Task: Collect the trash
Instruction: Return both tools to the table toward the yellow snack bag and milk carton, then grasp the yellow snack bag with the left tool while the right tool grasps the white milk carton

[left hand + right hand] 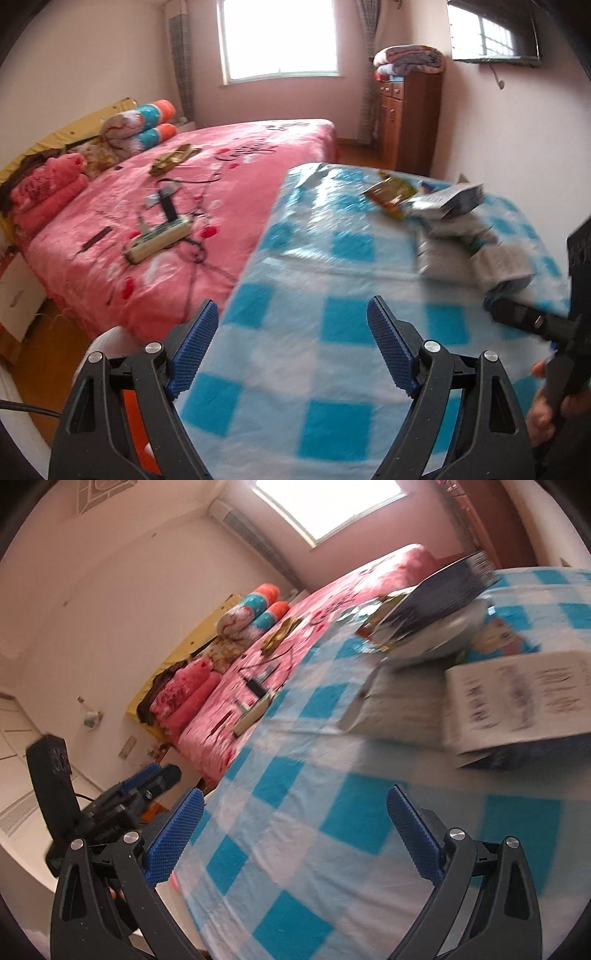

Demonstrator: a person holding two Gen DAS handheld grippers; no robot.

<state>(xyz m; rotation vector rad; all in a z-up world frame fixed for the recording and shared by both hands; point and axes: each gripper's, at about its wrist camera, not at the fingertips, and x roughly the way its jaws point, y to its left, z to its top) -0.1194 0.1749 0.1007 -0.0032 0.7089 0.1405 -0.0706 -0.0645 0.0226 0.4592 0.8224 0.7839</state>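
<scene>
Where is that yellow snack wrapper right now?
In the left wrist view, the yellow snack wrapper lies at the far end of the blue checked cloth, just left of the white boxes.

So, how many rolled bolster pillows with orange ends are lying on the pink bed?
2. Both lie at the head of the pink bed: the upper bolster rests against the wall, the lower bolster just in front, touching it. Others may be hidden behind the bedding.

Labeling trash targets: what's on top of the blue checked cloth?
On the blue checked cloth: a snack wrapper, white cartons, and crumpled packaging. Whatever lies beneath the pile is hidden.
</scene>
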